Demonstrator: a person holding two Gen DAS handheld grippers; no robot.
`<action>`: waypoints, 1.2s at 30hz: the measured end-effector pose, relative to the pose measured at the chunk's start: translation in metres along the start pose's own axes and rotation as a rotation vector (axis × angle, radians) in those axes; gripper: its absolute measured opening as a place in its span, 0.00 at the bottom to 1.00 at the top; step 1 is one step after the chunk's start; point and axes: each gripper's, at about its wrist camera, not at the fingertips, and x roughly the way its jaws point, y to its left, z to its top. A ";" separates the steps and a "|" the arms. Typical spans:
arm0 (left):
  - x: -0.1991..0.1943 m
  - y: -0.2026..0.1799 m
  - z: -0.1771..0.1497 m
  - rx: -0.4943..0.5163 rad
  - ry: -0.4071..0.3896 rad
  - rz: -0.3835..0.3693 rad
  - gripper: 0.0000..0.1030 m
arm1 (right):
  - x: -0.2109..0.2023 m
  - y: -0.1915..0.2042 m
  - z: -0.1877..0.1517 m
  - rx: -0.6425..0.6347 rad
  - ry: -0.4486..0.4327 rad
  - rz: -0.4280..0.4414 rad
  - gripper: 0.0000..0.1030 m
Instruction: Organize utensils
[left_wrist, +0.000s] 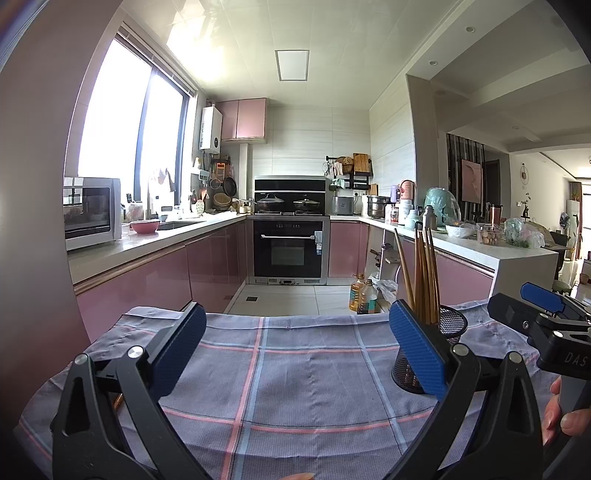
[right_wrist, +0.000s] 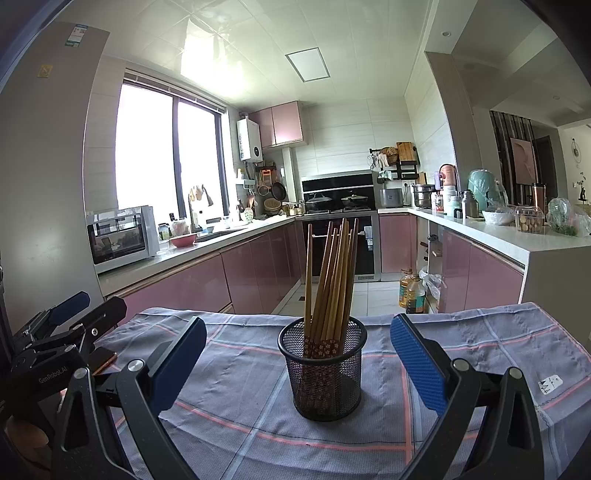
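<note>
A black mesh holder (right_wrist: 325, 369) stands upright on the checked cloth (right_wrist: 240, 424), with several wooden chopsticks (right_wrist: 332, 273) standing in it. My right gripper (right_wrist: 298, 354) is open and empty, with the holder straight ahead between its blue pads (right_wrist: 417, 362). In the left wrist view the holder (left_wrist: 448, 328) and chopsticks (left_wrist: 424, 273) are at the right, partly hidden behind the right pad (left_wrist: 417, 350). My left gripper (left_wrist: 297, 347) is open and empty over bare cloth (left_wrist: 295, 387). The right gripper (left_wrist: 543, 306) shows at the right edge there.
The table's far edge drops to a tiled kitchen floor (left_wrist: 288, 299). Oil bottles (right_wrist: 412, 291) stand on the floor beyond. Pink cabinets with counters run left and right, with an oven (left_wrist: 288, 247) at the back. A brown flat object (right_wrist: 103, 360) lies on the cloth at the left.
</note>
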 end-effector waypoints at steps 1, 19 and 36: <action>0.000 0.000 0.000 0.001 -0.001 0.001 0.95 | 0.000 0.000 0.000 0.000 0.000 0.000 0.94; 0.000 0.000 0.000 0.000 0.000 0.001 0.95 | -0.001 0.000 0.000 0.002 -0.002 0.002 0.94; 0.001 -0.001 -0.002 -0.001 0.002 -0.001 0.95 | -0.002 -0.001 0.000 0.004 -0.004 0.003 0.94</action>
